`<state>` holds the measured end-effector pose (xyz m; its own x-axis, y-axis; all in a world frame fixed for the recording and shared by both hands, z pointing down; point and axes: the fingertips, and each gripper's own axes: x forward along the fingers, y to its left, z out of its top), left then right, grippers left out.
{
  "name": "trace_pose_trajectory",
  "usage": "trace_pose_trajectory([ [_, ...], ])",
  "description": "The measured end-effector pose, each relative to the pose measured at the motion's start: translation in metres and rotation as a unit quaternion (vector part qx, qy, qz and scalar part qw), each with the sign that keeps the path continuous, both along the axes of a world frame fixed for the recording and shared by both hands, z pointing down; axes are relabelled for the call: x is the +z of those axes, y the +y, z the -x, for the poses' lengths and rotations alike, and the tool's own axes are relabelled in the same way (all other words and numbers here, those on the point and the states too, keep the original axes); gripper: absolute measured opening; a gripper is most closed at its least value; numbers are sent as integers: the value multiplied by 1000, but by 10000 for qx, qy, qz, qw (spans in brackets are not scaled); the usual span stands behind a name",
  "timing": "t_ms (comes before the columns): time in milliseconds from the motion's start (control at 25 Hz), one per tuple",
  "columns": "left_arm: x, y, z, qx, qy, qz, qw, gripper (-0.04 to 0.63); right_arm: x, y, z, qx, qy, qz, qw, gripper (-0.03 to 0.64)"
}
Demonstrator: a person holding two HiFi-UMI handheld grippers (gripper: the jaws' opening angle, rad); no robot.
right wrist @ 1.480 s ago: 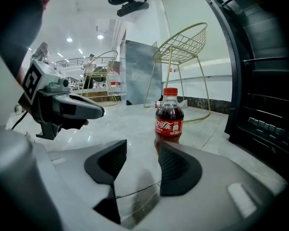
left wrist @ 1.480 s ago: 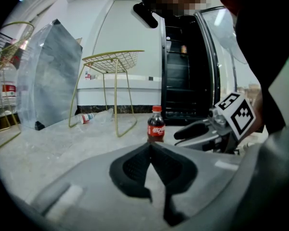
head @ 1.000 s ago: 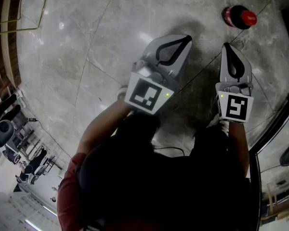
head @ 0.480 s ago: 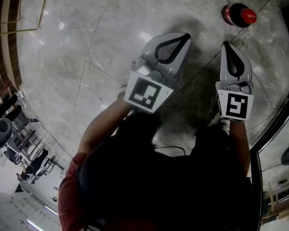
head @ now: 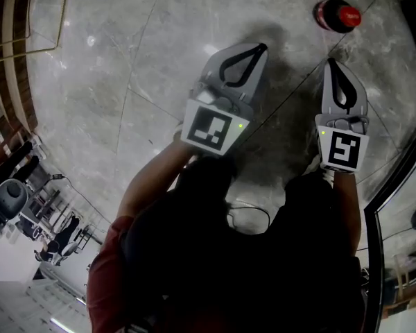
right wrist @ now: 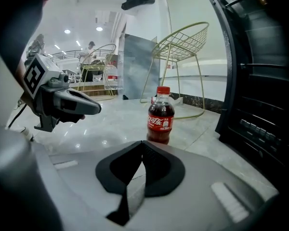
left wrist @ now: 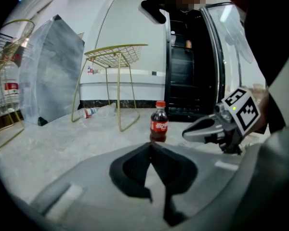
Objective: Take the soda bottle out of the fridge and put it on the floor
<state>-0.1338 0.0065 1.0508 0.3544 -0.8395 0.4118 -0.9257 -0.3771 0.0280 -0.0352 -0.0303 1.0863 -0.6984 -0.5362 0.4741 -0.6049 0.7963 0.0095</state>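
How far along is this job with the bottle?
It looks finished. Done: the bottle stands upright on the floor, out of the fridge. In hand: nothing. The left gripper and right gripper are both shut and empty, short of the bottle. Left: nothing of the task itself, it seems.

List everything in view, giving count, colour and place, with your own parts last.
soda bottle: one, dark cola with red cap, upright on the floor
fridge: one, black, behind the bottle
wire chair: one, gold, left of the fridge
plastic bottle: one, clear, lying on the floor by the chair
floor: grey marble
left gripper: one, grey, shut, empty
right gripper: one, grey, shut, empty, nearest the soda bottle
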Motion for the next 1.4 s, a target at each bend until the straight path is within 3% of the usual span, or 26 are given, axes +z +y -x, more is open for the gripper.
trace_pose_trajectory([
  [120, -12, 2, -6, 189, -153, 116, 9996, 0, -18, -2, -20, 270, 41, 24, 9996, 2],
  [280, -47, 6, -6, 72, -133, 325, 9994, 0, -57, 7, -50, 480, 262, 197, 9983, 2],
  [480, -121, 9, -22, 218, -287, 573, 9977, 0, -138, 13, -71, 628, 441, 400, 9962, 2],
  [720, -261, 3, -42, 244, -306, 515, 9979, 0, -278, 21, -70, 653, 226, 471, 9965, 2],
  [880, -368, -16, -49, 15, -176, 462, 9988, 0, -383, 13, -72, 729, 27, 465, 9963, 2],
  [1040, -479, -18, -72, -67, -314, 325, 9990, 0, -491, 13, -95, 853, -124, 398, 9955, 2],
  [1240, -592, -34, -81, -220, -40, 118, 9997, 0, -599, -3, -111, 1015, 68, 394, 9940, 2],
  [1400, -667, -32, -89, -310, -42, 253, 9992, 0, -684, -9, -122, 1175, 13, 299, 9926, 2],
])
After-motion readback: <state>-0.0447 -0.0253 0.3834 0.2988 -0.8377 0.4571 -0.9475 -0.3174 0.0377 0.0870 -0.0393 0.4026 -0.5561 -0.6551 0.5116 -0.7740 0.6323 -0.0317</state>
